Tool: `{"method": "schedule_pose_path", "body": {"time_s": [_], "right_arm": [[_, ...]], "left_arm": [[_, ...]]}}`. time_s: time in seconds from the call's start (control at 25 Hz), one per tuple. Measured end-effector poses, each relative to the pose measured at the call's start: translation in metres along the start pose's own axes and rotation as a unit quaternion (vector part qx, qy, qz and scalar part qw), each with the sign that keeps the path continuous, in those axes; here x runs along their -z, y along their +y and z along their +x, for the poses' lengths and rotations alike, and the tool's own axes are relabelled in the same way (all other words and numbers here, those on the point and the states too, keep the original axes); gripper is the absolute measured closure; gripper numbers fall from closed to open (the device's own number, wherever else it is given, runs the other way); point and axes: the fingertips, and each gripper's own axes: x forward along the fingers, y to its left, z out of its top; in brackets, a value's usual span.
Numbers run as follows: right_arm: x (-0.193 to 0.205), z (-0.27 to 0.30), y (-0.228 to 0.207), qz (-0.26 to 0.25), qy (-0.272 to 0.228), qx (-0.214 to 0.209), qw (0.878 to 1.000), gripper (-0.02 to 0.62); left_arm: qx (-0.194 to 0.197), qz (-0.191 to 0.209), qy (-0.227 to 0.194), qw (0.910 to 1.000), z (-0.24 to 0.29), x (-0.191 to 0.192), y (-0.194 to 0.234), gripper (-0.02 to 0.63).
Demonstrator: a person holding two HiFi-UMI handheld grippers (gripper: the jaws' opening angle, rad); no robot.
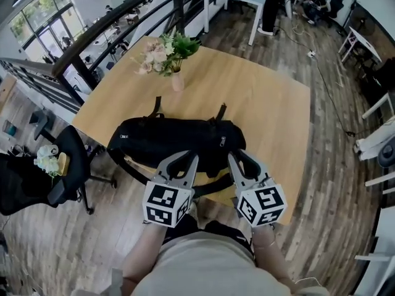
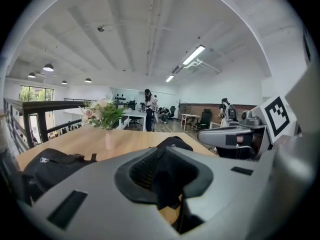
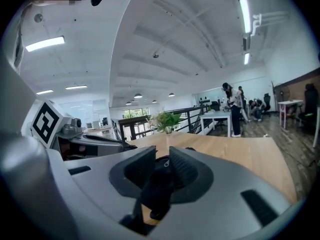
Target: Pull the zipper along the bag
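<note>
A black bag (image 1: 173, 137) lies lengthwise on the wooden table (image 1: 259, 103), close to its near edge. A small metal zipper pull (image 1: 223, 142) shows on top towards its right end. My left gripper (image 1: 187, 159) sits at the bag's near side, left of centre. In the left gripper view, black bag fabric (image 2: 170, 176) fills the space between the jaws of that gripper (image 2: 167, 171). My right gripper (image 1: 237, 158) is at the bag's right end, just short of the pull. A fold of black fabric (image 3: 157, 189) is pinched between the jaws of the right gripper (image 3: 161, 171), held loosely.
A pink vase of flowers (image 1: 170, 57) stands on the table beyond the bag. A black railing (image 1: 92, 48) runs behind the table on the left. A black office chair (image 1: 68, 165) stands left of the table. White desks and people are in the far background.
</note>
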Motion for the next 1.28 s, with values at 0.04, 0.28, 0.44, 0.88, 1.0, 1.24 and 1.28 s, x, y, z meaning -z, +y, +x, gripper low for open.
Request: {"method": "schedule_pose_path", "body": {"time_s": [0.04, 0.28, 0.44, 0.88, 1.0, 1.24, 1.28], "right_arm": [[-0.002, 0.004, -0.004, 0.000, -0.002, 0.012, 1.000, 0.520], [-0.002, 0.016, -0.026, 0.018, -0.004, 0.077, 0.997, 0.521], [0.003, 0.017, -0.033, 0.025, 0.005, 0.100, 0.995, 0.520], [0.014, 0.020, -0.049, 0.031, 0.038, 0.083, 0.995, 0.479], [0.016, 0.026, -0.054, 0.032, 0.051, 0.061, 0.996, 0.453], [0.022, 0.035, -0.060, 0.037, 0.073, 0.017, 0.996, 0.396], [0.023, 0.037, -0.060, 0.040, 0.077, 0.011, 0.996, 0.396]], "left_arm": [[0.008, 0.003, -0.001, 1.0000, 0.006, -0.003, 0.004, 0.543], [0.061, 0.004, 0.011, 0.9981, 0.032, -0.004, 0.016, 0.544], [0.087, 0.002, 0.023, 0.9959, 0.044, 0.000, 0.013, 0.545], [0.113, 0.002, 0.041, 0.9928, 0.057, 0.005, -0.011, 0.543], [0.107, 0.001, 0.046, 0.9932, 0.059, 0.005, -0.017, 0.543], [0.098, 0.003, 0.065, 0.9930, 0.070, 0.011, -0.030, 0.543], [0.099, 0.001, 0.068, 0.9927, 0.071, 0.012, -0.032, 0.543]]}}
